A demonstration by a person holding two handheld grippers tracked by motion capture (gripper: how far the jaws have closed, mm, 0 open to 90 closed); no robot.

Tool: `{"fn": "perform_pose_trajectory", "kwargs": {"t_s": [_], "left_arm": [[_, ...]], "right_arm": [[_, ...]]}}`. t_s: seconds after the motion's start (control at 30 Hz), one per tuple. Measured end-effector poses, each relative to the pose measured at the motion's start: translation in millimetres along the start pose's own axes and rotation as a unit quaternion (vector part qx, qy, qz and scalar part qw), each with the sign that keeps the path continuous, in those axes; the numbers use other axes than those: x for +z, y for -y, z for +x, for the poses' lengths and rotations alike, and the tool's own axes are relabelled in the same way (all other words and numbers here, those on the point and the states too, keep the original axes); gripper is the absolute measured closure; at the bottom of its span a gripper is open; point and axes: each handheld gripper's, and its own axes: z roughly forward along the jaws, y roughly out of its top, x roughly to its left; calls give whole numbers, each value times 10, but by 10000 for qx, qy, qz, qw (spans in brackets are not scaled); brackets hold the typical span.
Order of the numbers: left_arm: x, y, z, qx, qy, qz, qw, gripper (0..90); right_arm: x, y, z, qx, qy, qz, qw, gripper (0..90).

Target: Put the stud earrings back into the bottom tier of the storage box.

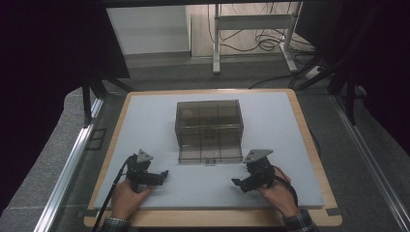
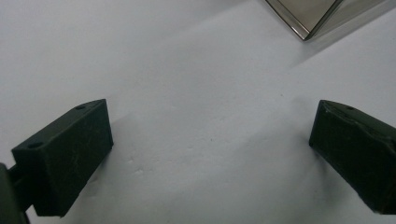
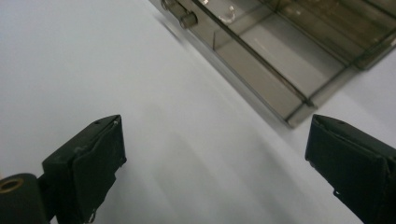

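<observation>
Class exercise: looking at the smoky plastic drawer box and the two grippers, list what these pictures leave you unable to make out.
- Drawer box contents: high view, tinted walls and small size hide them.
- Box corner: left gripper view, cut off by the top edge.
- Pulled-out drawer: right gripper view, blurred; its knob sits near the edge.

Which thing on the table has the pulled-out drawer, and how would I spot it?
Find the white mat on the wooden table. At its middle stands a smoky, see-through plastic box. Its bottom drawer sticks out toward the person, with small knobs on its front.
</observation>
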Motion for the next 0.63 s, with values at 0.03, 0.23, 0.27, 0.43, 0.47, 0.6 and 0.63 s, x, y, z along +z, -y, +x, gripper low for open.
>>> {"fn": "perform_pose_trajectory", "kwargs": {"t_s": [0.03,0.23,0.27,0.43,0.47,0.6,0.63], "left_arm": [[0,0,0,-3,1,-1,10000,0],[0,-1,4,26,1,-2,10000,0],[0,-1,4,27,1,-2,10000,0],[0,-1,5,28,1,-1,10000,0],[0,-1,4,27,-1,1,10000,0],[0,-1,3,31,-2,-2,10000,0],[0,0,5,21,8,3,10000,0]], "right_arm": [[1,21,-3,1,25,-7,10000,45],[25,167,-12,-1,130,-36,9999,41],[30,184,-13,12,147,-36,9999,41],[41,264,-29,193,155,-147,9996,34],[45,264,-24,190,164,-149,9996,33],[46,271,-31,223,139,-158,9995,33],[48,270,-29,220,152,-163,9995,33]]}}
